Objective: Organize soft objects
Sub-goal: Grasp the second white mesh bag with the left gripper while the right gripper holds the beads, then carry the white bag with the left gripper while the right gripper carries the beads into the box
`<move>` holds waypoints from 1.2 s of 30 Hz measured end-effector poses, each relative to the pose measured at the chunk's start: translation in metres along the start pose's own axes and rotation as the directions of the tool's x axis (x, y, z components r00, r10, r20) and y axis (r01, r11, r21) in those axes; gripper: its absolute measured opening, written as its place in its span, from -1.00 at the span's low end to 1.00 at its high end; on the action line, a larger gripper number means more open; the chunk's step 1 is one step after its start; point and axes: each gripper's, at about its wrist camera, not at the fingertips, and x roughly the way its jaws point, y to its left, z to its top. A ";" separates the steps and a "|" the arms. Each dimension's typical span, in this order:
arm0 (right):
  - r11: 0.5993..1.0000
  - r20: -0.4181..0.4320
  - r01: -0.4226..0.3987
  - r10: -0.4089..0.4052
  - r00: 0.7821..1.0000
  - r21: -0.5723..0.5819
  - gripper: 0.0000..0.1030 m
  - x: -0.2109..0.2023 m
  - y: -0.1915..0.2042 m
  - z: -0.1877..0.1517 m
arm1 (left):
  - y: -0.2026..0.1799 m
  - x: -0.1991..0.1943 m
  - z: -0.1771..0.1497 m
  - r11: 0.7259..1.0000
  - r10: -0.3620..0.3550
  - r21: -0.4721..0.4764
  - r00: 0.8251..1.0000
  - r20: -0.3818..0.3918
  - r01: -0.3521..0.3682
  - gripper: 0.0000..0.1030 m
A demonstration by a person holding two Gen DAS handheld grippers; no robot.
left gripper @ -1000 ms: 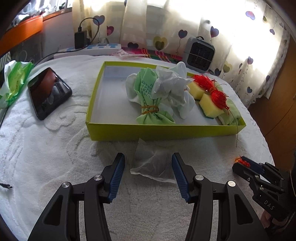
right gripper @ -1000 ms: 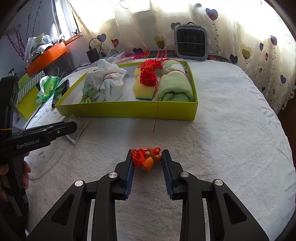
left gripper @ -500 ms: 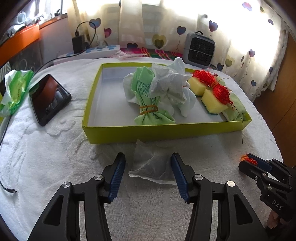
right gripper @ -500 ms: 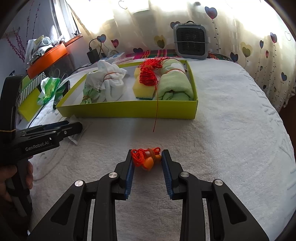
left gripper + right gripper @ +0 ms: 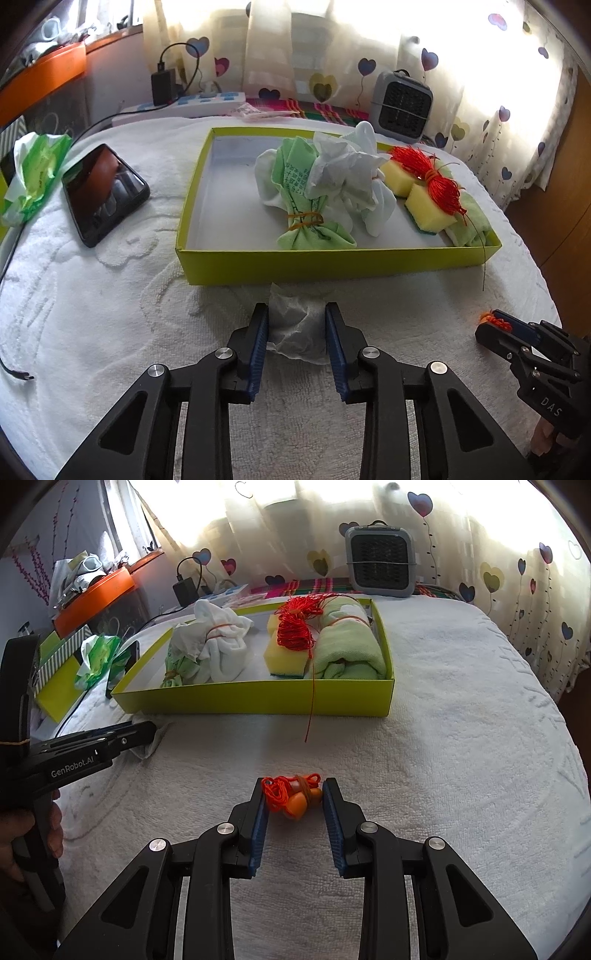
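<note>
A crumpled white tissue point(image 5: 291, 328) lies on the white towel-covered table just before the yellow-green box point(image 5: 295, 264). My left gripper point(image 5: 295, 314) is closing on it; both pads touch the tissue and bunch it up. My right gripper point(image 5: 294, 790) is shut on a small orange thread bundle point(image 5: 295, 801) resting on the towel. The box holds a green cloth bundle point(image 5: 306, 206), a white cloth bundle point(image 5: 351, 177), yellow sponges wound with red thread point(image 5: 424, 206) and a rolled green towel point(image 5: 347, 646). A red thread end hangs over the box's front wall.
A black phone point(image 5: 103, 192) and a green-white packet point(image 5: 33, 173) lie left of the box. A small grey heater point(image 5: 400, 105) and a power strip point(image 5: 207, 101) stand behind it by the curtain. A cable end point(image 5: 14, 369) lies at the left edge.
The left gripper's jaws have come together from wide apart onto the tissue, squeezing it narrower. The right gripper and its orange bundle have stayed put.
</note>
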 end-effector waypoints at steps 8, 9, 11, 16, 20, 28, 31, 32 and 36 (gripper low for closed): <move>1.000 0.001 0.002 -0.002 1.000 0.000 -0.41 0.000 -0.001 0.000 | 0.000 -0.001 -0.001 1.000 -0.018 -0.001 1.000 0.004 0.018 -0.51; 1.000 0.001 0.003 -0.003 1.000 -0.001 -0.41 0.000 -0.001 0.000 | 0.001 -0.002 -0.002 1.000 -0.022 -0.004 1.000 0.003 0.022 -0.51; 1.000 0.004 0.002 -0.002 1.000 -0.003 -0.41 0.000 -0.002 0.000 | 0.002 -0.003 -0.002 1.000 -0.028 -0.008 1.000 0.005 0.028 -0.52; 1.000 0.016 0.001 -0.001 1.000 -0.013 -0.41 -0.003 0.001 0.000 | 0.004 -0.008 -0.001 0.999 -0.041 -0.014 0.999 0.017 0.041 -0.52; 1.000 0.033 -0.007 0.007 0.999 -0.023 -0.41 -0.008 0.005 0.003 | 0.005 -0.013 0.001 0.998 -0.053 -0.021 0.998 0.024 0.054 -0.52; 0.999 0.083 -0.025 0.028 0.996 -0.037 -0.41 -0.017 0.017 0.016 | 0.008 -0.029 0.011 0.997 -0.073 -0.025 0.995 0.067 0.075 -0.52; 0.998 0.091 -0.031 0.035 0.995 -0.052 -0.41 -0.017 0.023 0.023 | 0.010 -0.034 0.018 0.996 -0.078 -0.026 0.994 0.081 0.081 -0.52; 0.998 0.096 -0.036 0.041 0.995 -0.054 -0.41 -0.017 0.026 0.025 | 0.011 -0.035 0.019 0.997 -0.076 -0.024 0.993 0.087 0.079 -0.52; 0.997 0.120 -0.044 0.052 0.991 -0.066 -0.41 -0.017 0.034 0.035 | 0.016 -0.036 0.030 0.997 -0.070 -0.028 0.993 0.099 0.073 -0.52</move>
